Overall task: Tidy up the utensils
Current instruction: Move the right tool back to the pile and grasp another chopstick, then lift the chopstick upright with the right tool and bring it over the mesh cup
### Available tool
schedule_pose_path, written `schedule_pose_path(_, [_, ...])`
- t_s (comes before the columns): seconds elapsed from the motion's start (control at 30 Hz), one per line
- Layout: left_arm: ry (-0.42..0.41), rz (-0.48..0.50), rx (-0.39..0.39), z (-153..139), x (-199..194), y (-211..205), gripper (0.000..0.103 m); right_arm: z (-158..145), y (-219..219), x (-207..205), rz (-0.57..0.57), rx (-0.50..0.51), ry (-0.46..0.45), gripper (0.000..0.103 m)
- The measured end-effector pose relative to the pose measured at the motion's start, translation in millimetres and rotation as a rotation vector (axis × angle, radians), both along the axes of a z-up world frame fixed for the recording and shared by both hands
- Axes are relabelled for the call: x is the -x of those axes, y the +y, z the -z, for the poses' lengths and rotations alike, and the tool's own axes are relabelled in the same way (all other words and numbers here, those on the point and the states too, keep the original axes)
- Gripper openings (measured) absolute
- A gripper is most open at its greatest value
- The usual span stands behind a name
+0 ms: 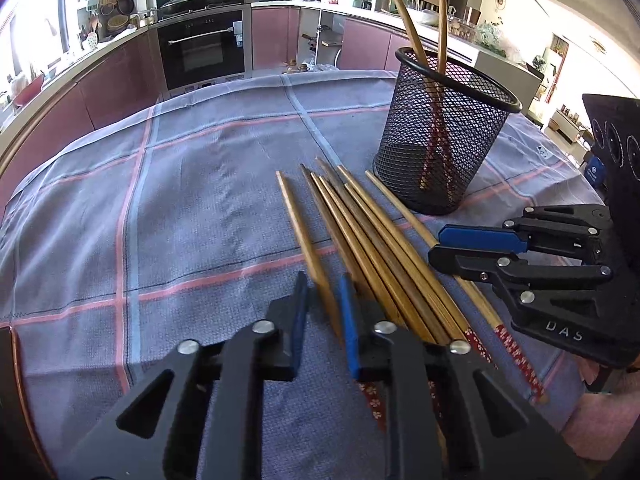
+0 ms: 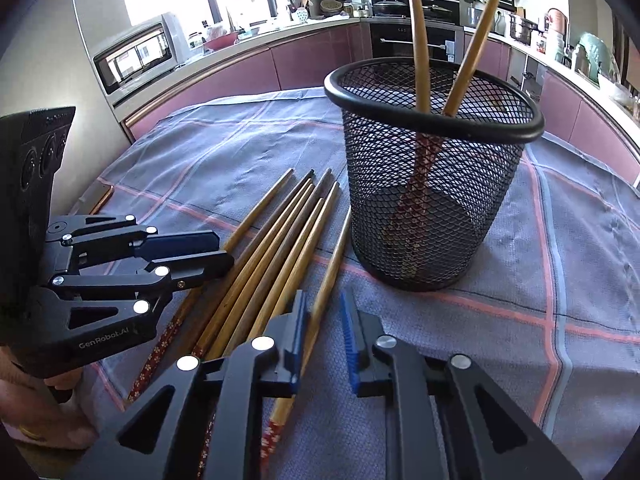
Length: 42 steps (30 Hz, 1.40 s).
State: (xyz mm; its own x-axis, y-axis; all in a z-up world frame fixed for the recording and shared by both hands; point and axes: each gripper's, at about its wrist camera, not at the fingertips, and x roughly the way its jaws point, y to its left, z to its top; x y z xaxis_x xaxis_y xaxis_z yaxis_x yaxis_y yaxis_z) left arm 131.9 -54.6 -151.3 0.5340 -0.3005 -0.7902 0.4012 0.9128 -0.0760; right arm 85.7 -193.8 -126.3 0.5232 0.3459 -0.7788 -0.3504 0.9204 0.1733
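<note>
Step in hand: pick one stick per tool from the pile and get it into the cup.

- Left tool (image 1: pixel 324 316): nearly shut, with the left stick (image 1: pixel 296 216) between the pads. The view is blurred there, so I judge the grip rather than see it firmly.
- Right tool (image 2: pixel 324 328): nearly shut on the right stick (image 2: pixel 340 240), which lies just beside the cup (image 2: pixel 432 126).
- The other chopsticks (image 1: pixel 360 232) lie loose on the worktop (image 1: pixel 160 200) between the two held ones. Two sticks (image 2: pixel 418 40) already stand in the cup, patterned ends down.

To do it well:
- Check that each tool holds only one stick before you lift. The neighbours lie touching and may drag.
- Lift straight up, then tip each stick patterned end down to match those in the cup.
- Feed one at a time. The light mesh cup may tip if you knock its rim.

Pose: both tools point steeply down at the worktop, side by side and near each other. Your hand (image 2: pixel 40 420) grips the left tool from below.
</note>
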Motion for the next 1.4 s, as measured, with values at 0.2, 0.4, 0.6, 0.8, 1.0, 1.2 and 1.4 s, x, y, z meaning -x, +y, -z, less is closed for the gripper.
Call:
schedule_pose_path(0.2, [0.01, -0.036, 0.042, -1, 0, 7, 0.008, -2, -12, 0, 0.029, -0.067, 0.008, 0.006])
schedule_pose_path(0.4, [-0.011, -0.01, 0.066, -9, 11, 11, 0.008, -15, -16, 10, -0.026, -0.106, -0.038, 0.006])
schedule_pose_path(0.6, [0.008, 0.045, 0.034, -2, 19, 5, 0.008, -11, -8, 11, -0.074, -0.075, -0.015, 0.006])
schedule_pose_path(0.8, [0.026, 0.067, 0.021, 2, 17, 4, 0.008, -6, -4, 9, -0.084, -0.047, 0.016, 0.006])
schedule_pose_path(1.0, [0.031, 0.082, 0.014, 3, 13, 2, 0.009, -2, -3, 6, -0.088, -0.034, 0.021, 0.007])
schedule_pose_path(1.2, [0.033, 0.066, 0.016, 1, 7, -1, 0.008, -5, -4, 9, -0.082, -0.042, -0.005, 0.006])
schedule_pose_path(1.4, [-0.002, 0.088, 0.068, -17, 15, 3, 0.008, -29, -13, 20, -0.084, -0.084, -0.079, 0.006])
